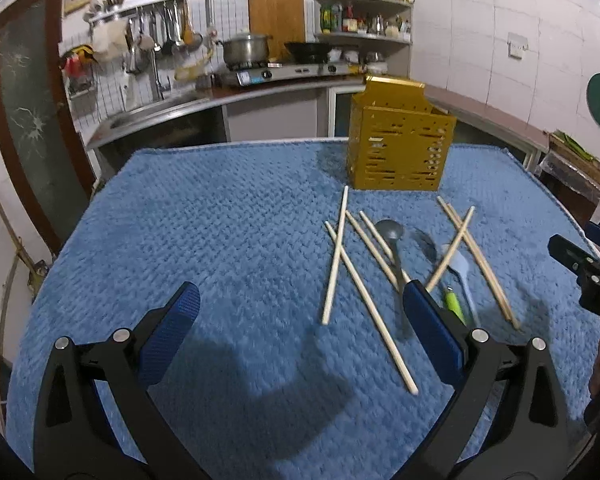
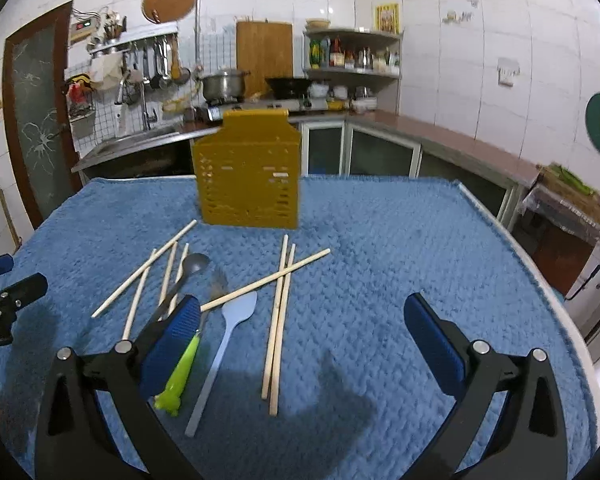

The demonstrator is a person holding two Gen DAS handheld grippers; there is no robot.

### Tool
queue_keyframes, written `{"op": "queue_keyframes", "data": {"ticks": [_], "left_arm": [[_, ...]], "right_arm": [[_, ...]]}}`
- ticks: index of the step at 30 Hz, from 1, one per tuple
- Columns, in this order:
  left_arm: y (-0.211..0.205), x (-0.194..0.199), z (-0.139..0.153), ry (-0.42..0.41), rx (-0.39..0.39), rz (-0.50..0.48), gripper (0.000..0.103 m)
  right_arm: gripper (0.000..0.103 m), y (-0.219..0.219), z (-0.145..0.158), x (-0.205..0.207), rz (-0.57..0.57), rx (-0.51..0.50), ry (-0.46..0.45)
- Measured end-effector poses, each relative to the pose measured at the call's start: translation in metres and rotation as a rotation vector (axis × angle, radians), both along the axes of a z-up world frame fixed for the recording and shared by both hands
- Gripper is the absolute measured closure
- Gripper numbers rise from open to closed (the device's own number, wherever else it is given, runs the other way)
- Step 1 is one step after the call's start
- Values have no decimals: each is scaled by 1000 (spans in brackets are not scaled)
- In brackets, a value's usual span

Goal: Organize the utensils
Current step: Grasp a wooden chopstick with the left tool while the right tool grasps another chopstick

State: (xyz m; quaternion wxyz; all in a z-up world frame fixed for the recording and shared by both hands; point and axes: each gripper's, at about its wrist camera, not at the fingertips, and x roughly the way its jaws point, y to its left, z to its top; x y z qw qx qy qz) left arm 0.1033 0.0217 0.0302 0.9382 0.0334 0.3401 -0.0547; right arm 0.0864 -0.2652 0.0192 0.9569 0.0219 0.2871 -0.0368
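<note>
- Blue textured mat covers the whole tabletop; everything below is placed relative to the yellow slotted utensil holder.
- Holder stands upright at the far middle of the mat. Contents not visible from either wrist view.
- Left gripper: jaws wide apart, empty, hovering over bare mat well in front of the holder and to its left.
- Right gripper: jaws wide apart, empty, hovering in front of the holder, its left finger over the utensil pile.
- Chopsticks: eight loose wooden sticks on the mat in front of the holder. One pair lies side by side with a single stick crossing it. The others are scattered and crossed further left.
- Pale blue spoon: flat on the mat, bowl toward the holder, between the pair and the fork.
- Dark metal spoon: bowl toward the holder, among the left sticks.
- Fork with lime-green handle: tines toward the holder, partly hidden by the right gripper's finger.
</note>
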Motion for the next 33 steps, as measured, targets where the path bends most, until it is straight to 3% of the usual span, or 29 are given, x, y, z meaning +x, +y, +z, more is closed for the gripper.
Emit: {"op": "queue_keyframes", "data": {"ticks": [7, 11, 15, 19, 25, 28, 30, 33], "left_arm": [[-3, 56, -21, 113, 0, -13, 5], [-11, 90, -29, 135, 14, -36, 5], [-13, 118, -39, 188, -14, -34, 6], [-18, 131, -49, 218, -53, -38, 9], [-34, 143, -58, 234, -36, -69, 21], [-39, 152, -61, 250, -40, -73, 33], [-40, 158, -64, 275, -52, -72, 46], [-42, 167, -69, 303, -73, -69, 55]], "right_arm": [[4, -15, -22, 55, -37, 4, 125], [4, -20, -36, 85, -36, -1, 186], [6, -23, -47, 105, -42, 2, 225], [17, -20, -54, 116, -18, -9, 244], [47, -20, -68, 134, 6, 37, 312], [52, -16, -73, 141, 25, 49, 325], [56, -13, -74, 145, 34, 58, 332], [58, -10, -78, 154, 33, 46, 341]]}}
